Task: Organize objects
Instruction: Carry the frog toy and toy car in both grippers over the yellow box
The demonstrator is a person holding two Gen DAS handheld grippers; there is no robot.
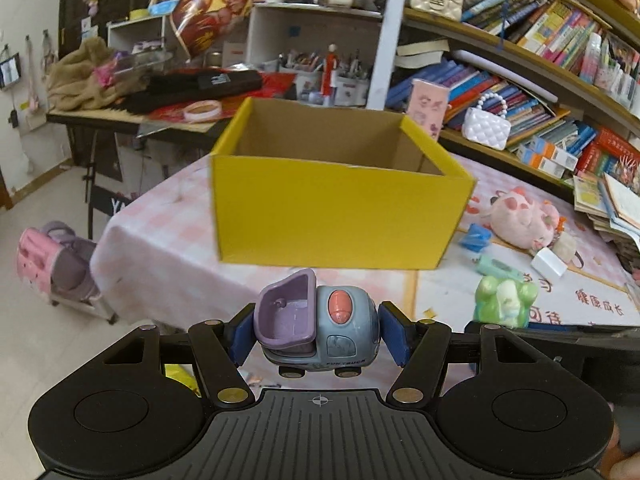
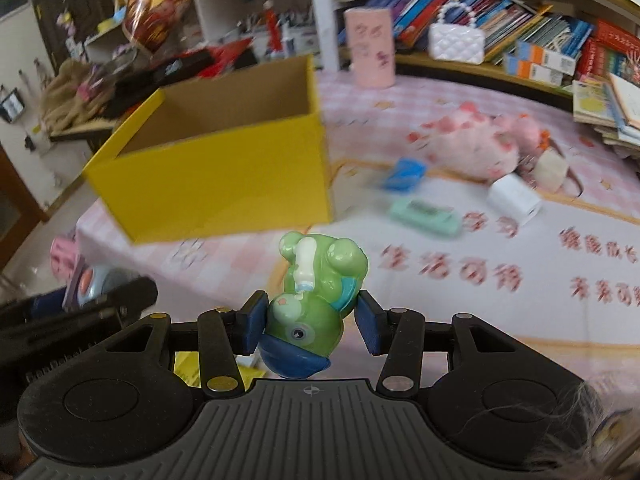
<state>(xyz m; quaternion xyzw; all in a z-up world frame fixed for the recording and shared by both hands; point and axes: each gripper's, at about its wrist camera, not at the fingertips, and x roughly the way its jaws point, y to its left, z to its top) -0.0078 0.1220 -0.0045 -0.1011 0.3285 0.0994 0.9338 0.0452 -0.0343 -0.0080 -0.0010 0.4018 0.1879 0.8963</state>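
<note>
One yellow box (image 1: 336, 216) stood near the bed's (image 2: 440, 312) left edge. The left gripper (image 1: 318, 334) clamped one toy truck (image 1: 320, 328); the right gripper (image 2: 312, 322) clamped one green figure (image 2: 316, 300), whose upside-down face only the right wrist view showed.

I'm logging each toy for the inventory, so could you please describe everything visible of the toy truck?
The toy truck is glossy plastic: a grey-blue cab with a coral oval on its roof, a lilac tipper bed and small black wheels. It hangs upright and off the table, clamped between the left gripper's blue pads, just short of the open yellow box.
</note>
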